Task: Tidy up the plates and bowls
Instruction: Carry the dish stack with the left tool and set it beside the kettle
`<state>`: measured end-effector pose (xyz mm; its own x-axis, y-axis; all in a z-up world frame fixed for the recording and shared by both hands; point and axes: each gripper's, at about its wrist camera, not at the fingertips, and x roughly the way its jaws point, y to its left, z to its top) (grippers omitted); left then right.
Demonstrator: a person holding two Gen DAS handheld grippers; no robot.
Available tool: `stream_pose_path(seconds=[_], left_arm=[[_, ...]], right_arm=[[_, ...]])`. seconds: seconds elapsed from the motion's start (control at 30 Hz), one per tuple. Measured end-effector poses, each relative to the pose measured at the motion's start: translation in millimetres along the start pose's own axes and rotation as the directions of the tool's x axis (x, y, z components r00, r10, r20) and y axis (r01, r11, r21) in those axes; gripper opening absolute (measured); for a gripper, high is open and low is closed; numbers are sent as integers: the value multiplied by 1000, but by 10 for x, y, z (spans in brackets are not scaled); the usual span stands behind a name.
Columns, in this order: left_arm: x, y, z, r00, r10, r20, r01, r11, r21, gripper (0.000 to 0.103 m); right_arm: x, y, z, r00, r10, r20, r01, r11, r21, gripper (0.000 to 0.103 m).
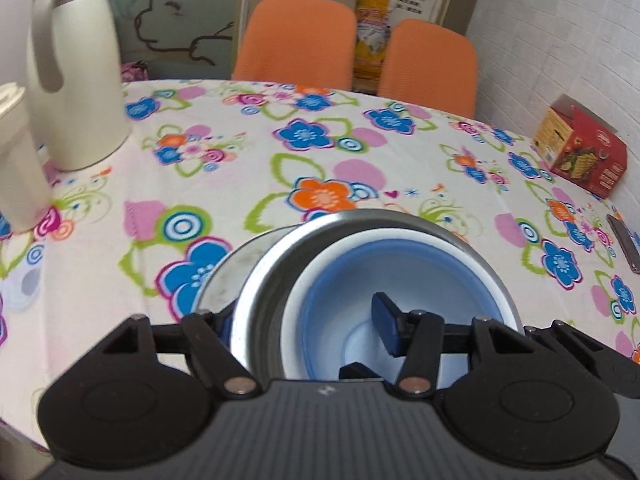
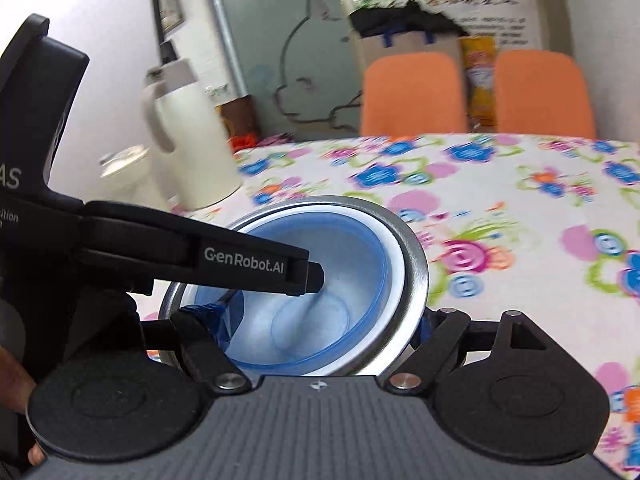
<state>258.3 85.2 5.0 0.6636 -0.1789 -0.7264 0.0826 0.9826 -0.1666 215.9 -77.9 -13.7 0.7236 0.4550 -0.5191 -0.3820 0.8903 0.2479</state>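
A floral tablecloth (image 1: 248, 184) in pink, blue and orange covers the counter, with two orange chairs (image 1: 296, 40) pushed up to its far edge.

The left hand-held gripper (image 1: 306, 330) pinches the near wall of a stack of bowls: one blue-padded finger (image 1: 386, 328) sits inside the bowl, the other hides behind the steel rim on the outside. The right hand-held gripper (image 2: 320, 332) is spread wide around the same stack, its fingers at either side of the steel rim; whether they press it I cannot tell.

The stack is a blue plastic bowl (image 1: 404, 280) nested in a white one, both inside a stainless steel bowl (image 1: 276, 268). Another metal rim (image 1: 228, 276) shows just left of it, low over the cloth.

Farther left stands a cream thermos jug (image 1: 76, 92) beside a white container (image 1: 16, 160). At the far right edge sit a red carton (image 1: 580, 148) and a dark phone (image 1: 624, 244).
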Motion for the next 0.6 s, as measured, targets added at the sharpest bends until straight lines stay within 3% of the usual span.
stream_pose_path(seconds=[0.13,0.43,0.6], left_arm=[[48,225,-64,1000,1,-14,-1,999,-42,53],[262,117,27,999,-18,-32,18,1000,-2,55],[293,68,-4,1000,0,-16,1,999,33,62]], right_arm=[[146,132,-8,999,19,-41,-20,1000,-23,69],[241,40,17,998,-22,-63,23,1000,8,69],[312,-14,-30,996,3,-85,-1,1000,27,70]])
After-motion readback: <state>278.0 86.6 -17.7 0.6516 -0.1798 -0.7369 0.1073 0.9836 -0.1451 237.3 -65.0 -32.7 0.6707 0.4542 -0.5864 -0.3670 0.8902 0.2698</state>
